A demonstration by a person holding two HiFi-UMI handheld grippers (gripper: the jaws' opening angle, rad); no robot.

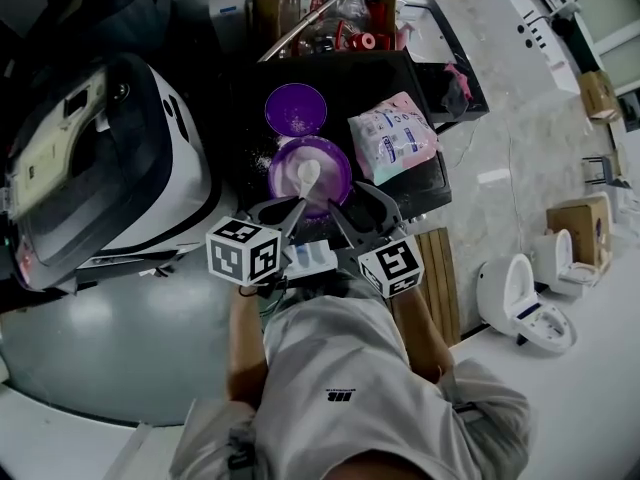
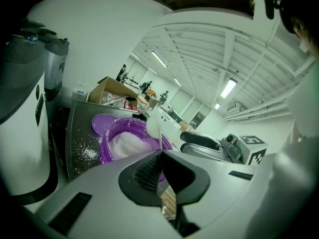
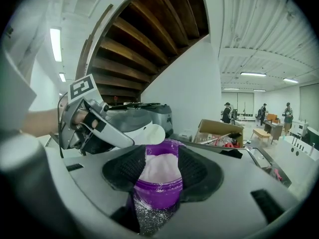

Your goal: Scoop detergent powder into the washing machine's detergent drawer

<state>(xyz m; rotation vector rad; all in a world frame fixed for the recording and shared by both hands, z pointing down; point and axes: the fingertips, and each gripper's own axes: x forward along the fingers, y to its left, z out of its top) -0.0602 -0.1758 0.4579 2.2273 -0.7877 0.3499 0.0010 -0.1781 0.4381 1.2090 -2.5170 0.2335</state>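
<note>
Left gripper view shows your left gripper [image 2: 160, 156] with its fingers clenched on the thin handle of a white spoon [image 2: 153, 126]. The spoon's bowl rises just past the fingertips, over the purple tub [image 2: 107, 153] of detergent powder [image 2: 127, 143]. Your right gripper [image 3: 160, 158] grasps that tub between its fingers, and beyond the tub a purple lid [image 2: 102, 125] lies on the powder-dusted table [image 2: 75, 133].
</note>
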